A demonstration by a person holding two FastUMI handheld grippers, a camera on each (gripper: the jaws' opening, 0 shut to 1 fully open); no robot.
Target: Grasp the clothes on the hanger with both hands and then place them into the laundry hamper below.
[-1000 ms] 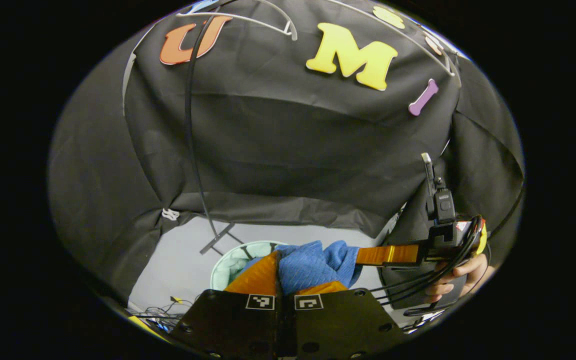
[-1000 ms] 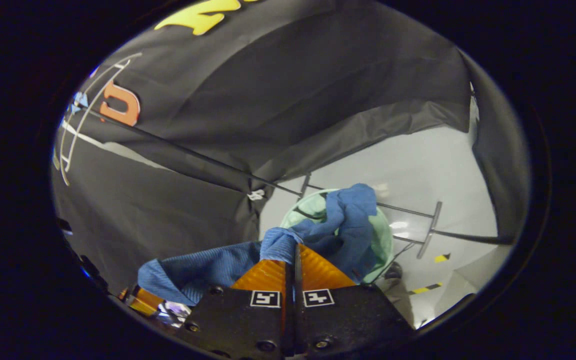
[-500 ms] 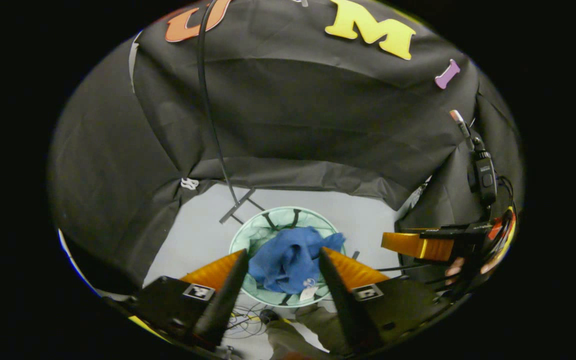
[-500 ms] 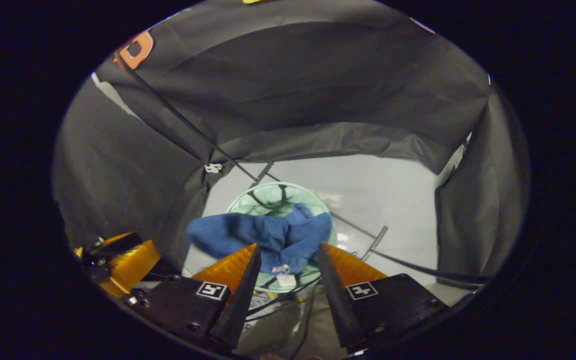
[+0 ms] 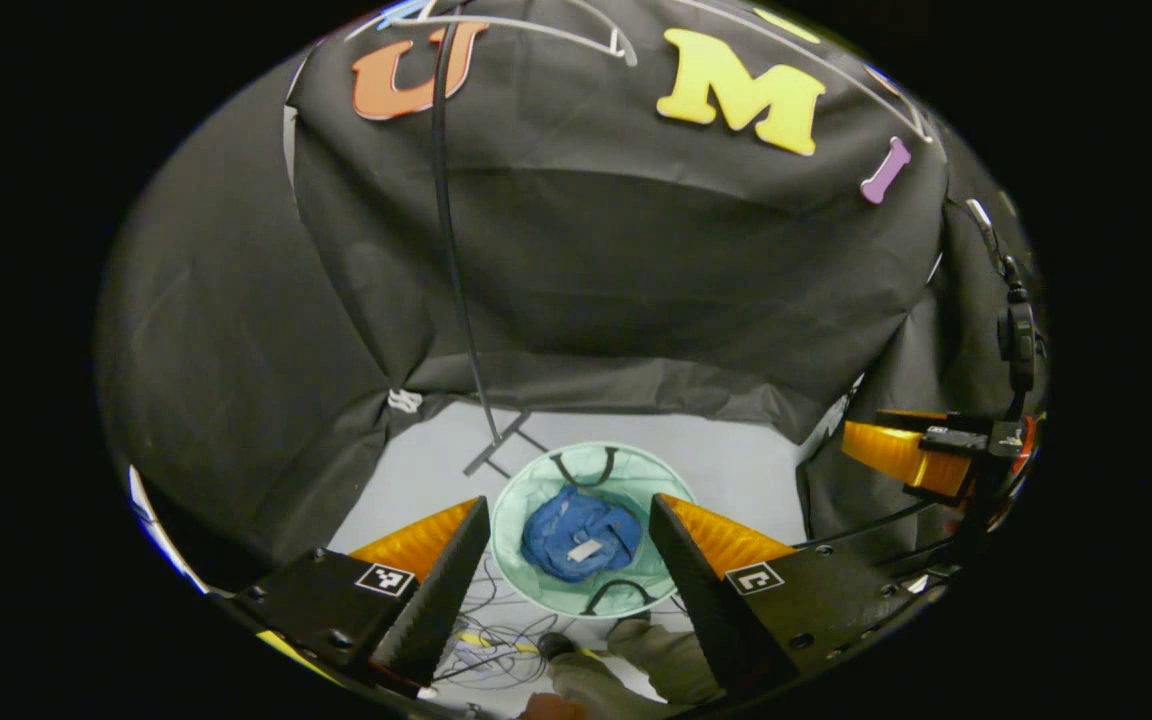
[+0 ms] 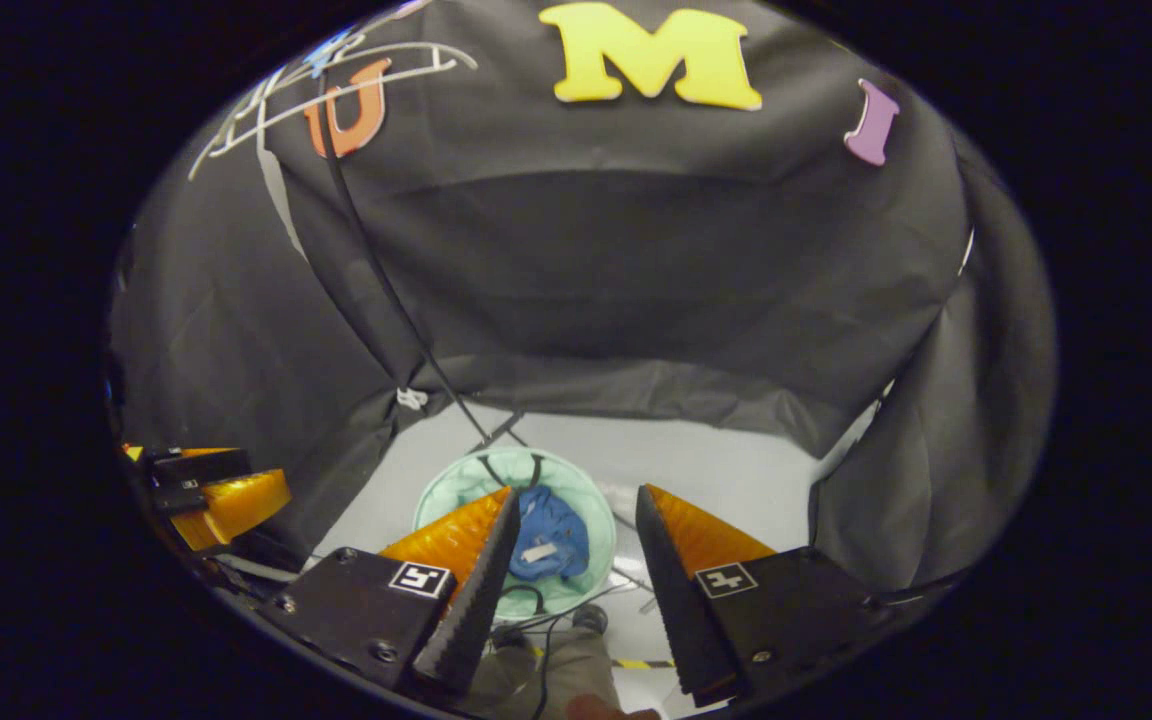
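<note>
The blue garment [image 5: 581, 533] lies bunched inside the round mint-green hamper [image 5: 511, 540] on the floor, a white tag facing up. My left gripper [image 5: 568, 500] is open high above it, its orange fingers [image 5: 426, 535] framing the hamper, nothing between them. In the right gripper view the garment [image 6: 551, 535] sits in the hamper [image 6: 446, 490], and my right gripper [image 6: 576, 491] is open and empty above it. The right gripper [image 5: 901, 455] also shows at the right edge of the left gripper view, and the left gripper [image 6: 226, 500] at the left edge of the right gripper view. The white hanger [image 5: 536, 25] hangs bare at the top.
A thin black rack pole [image 5: 456, 250] runs down to its foot [image 5: 501, 445] just behind the hamper. Loose cables [image 5: 496, 640] lie on the grey floor in front of it. A person's leg [image 5: 656, 655] and shoe [image 6: 591, 618] are near the hamper's front.
Both grippers opened and let go of the blue garment, which dropped into the hamper. Both have since risen, so the hamper looks smaller and farther below.
</note>
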